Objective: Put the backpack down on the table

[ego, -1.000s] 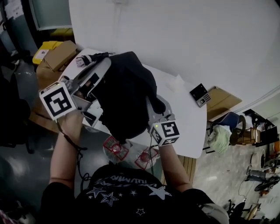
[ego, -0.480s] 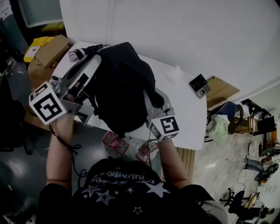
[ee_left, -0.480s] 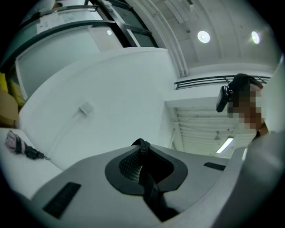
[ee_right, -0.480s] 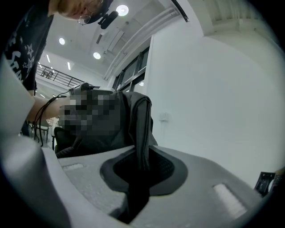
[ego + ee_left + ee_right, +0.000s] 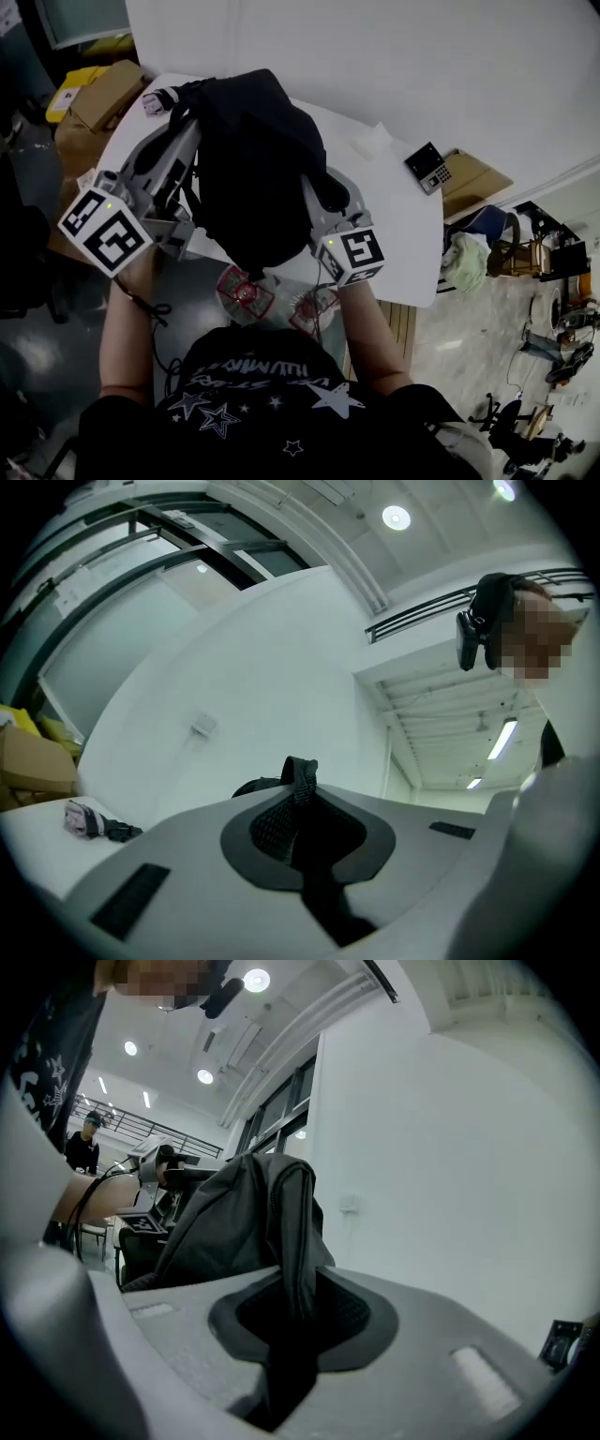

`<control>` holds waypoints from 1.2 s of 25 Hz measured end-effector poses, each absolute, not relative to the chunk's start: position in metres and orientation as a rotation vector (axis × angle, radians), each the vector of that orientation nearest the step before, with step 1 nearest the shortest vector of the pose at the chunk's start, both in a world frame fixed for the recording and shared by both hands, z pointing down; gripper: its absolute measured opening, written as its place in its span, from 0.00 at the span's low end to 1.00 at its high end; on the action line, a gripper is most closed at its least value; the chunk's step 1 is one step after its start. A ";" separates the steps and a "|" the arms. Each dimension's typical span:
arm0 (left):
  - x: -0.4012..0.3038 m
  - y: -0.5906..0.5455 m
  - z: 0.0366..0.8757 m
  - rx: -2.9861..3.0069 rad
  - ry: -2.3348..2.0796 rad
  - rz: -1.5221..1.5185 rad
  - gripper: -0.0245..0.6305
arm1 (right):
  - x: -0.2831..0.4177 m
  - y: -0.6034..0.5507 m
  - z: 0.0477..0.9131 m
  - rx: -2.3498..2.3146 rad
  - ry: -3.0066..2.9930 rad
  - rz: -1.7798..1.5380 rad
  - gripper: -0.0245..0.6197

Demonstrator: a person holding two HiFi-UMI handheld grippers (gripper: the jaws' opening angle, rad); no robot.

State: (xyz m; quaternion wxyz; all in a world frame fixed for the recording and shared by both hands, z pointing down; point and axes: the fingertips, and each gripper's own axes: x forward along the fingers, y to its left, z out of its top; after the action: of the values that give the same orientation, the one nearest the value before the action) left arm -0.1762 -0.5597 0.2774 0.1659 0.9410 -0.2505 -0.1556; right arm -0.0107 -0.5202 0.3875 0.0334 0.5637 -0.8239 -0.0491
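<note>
The black backpack (image 5: 258,178) seems to sit on the white table (image 5: 398,225) (one end pokes past the near edge). The left gripper (image 5: 298,803) pinches its strap (image 5: 300,772) tight. The right gripper (image 5: 292,1312) has just been opening a little, bag cloth between its jaws. Only letting go is left.

Dim, dark vignetted edges, fisheye distortion

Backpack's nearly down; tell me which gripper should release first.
Right: on the right gripper the fingers have just been opening, a backpack strap between them; the left gripper is clamped shut on its strap.
</note>
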 end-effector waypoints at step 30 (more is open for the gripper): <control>-0.165 -0.490 0.314 2.717 -1.275 -0.223 0.42 | 0.014 -0.428 0.381 1.508 -2.754 0.124 0.51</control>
State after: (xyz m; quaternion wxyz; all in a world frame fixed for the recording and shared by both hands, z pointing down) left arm -0.1645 -0.4900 0.3143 0.0659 0.9009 -0.4226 -0.0741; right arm 0.0144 -0.4284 0.3810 -0.0005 0.4800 -0.8764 0.0395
